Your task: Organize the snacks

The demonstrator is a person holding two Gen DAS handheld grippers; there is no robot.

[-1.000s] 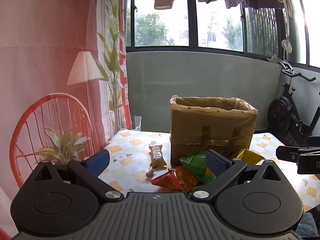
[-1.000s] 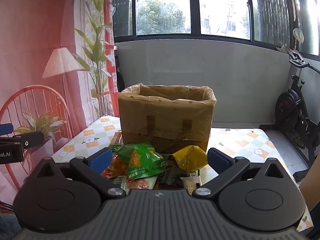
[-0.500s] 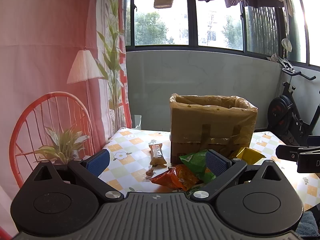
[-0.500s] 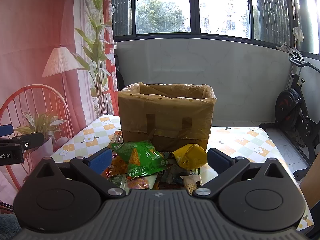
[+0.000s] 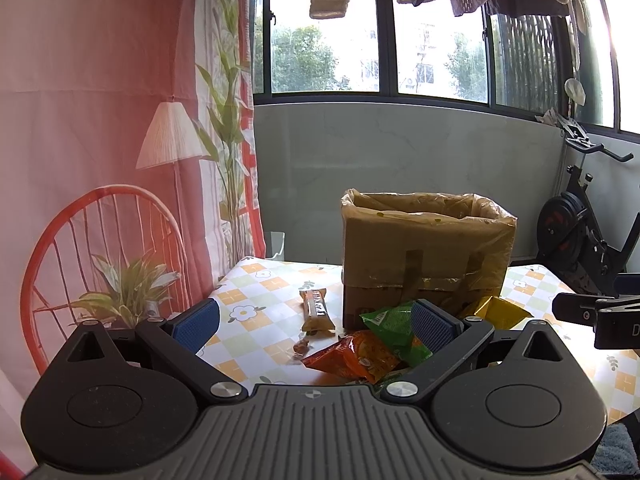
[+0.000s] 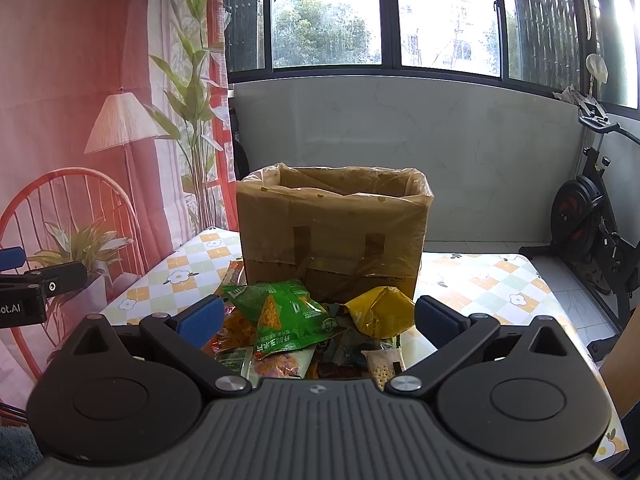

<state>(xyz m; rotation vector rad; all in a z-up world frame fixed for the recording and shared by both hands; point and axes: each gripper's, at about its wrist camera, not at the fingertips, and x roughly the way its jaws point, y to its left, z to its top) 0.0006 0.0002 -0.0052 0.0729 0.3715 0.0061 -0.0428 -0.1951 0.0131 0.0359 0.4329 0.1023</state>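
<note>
Crinkly foil snack packets lie heaped on the checked surface against the plastic-lined cardboard box. One brown bar lies apart, long axis toward the window. Both grippers' fingers are spread, empty.

Brown cardboard box, upright, open-topped, lined with a clear bag, taped on the front. Snack pile touching its near face: green chip bag on top, tilted; crumpled yellow bag just right of it; orange bag at the left edge, lying flat. Smaller packets beneath, including a cracker pack, partly hidden. Brown bar flat beside the box's left corner, apart from the pile; small wrapped candy near it.
</note>
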